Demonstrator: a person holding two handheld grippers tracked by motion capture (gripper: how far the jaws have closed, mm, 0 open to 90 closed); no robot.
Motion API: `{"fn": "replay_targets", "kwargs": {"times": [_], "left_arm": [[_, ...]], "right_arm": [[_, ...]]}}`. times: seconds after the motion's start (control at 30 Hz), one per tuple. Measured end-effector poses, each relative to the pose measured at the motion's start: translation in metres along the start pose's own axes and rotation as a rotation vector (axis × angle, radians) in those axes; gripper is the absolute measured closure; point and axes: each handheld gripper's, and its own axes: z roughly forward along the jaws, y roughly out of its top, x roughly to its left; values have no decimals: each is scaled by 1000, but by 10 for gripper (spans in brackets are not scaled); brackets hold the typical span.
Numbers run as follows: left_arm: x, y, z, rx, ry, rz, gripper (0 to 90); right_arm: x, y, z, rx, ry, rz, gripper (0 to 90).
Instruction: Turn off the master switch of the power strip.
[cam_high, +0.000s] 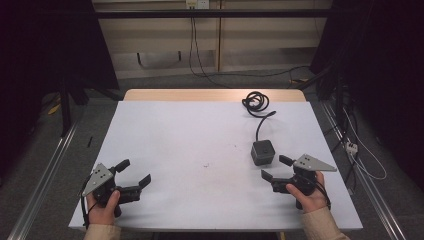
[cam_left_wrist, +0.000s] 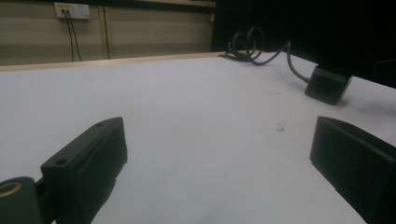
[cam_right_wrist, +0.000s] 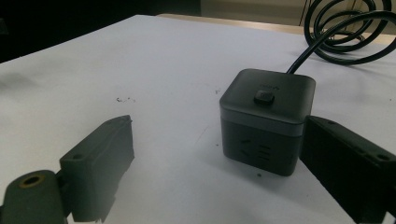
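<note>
nothing grasped yet: left gripper (cam_high: 131, 173) and right gripper (cam_high: 276, 168) both agape, dark grey cube socket (cam_high: 262, 152) untouched right of centre on white bench (cam_high: 200, 145).

I can read no text anywhere; the dark grey plastic cube socket (cam_right_wrist: 267, 120) carries faint marks on top, too blurred to read.

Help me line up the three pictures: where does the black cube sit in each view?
High view: cube right of centre, just ahead of the right tool.
Left gripper view: cube at the far right, upper half.
Right gripper view: cube centre, beside one jaw of that tool.
Shared landmark: the coiled cable running from the cube to the table's far edge.
</note>
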Motion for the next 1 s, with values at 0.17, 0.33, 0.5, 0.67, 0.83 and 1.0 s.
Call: {"fn": "replay_targets", "kwargs": {"times": [0.17, 0.33, 0.5, 0.67, 0.83, 1.0], "left_arm": [[0, 0, 0, 1, 0, 0, 36], [0, 0, 0, -3, 2, -7, 36], [0, 0, -1, -5, 3, -8, 36], [0, 0, -1, -6, 4, -10, 36], [0, 0, 0, 0, 2, 0, 36], [0, 0, 0, 2, 2, 1, 36]], "right_arm": [[1, -2, -1, 0, -3, -5, 103], [1, -2, -1, -4, -5, -6, 103], [1, -2, -1, -8, -5, -9, 104], [1, -5, -3, 5, 0, -32, 104], [0, -8, -7, 0, 3, -24, 103], [-2, -9, -11, -7, -3, -18, 102]]}}
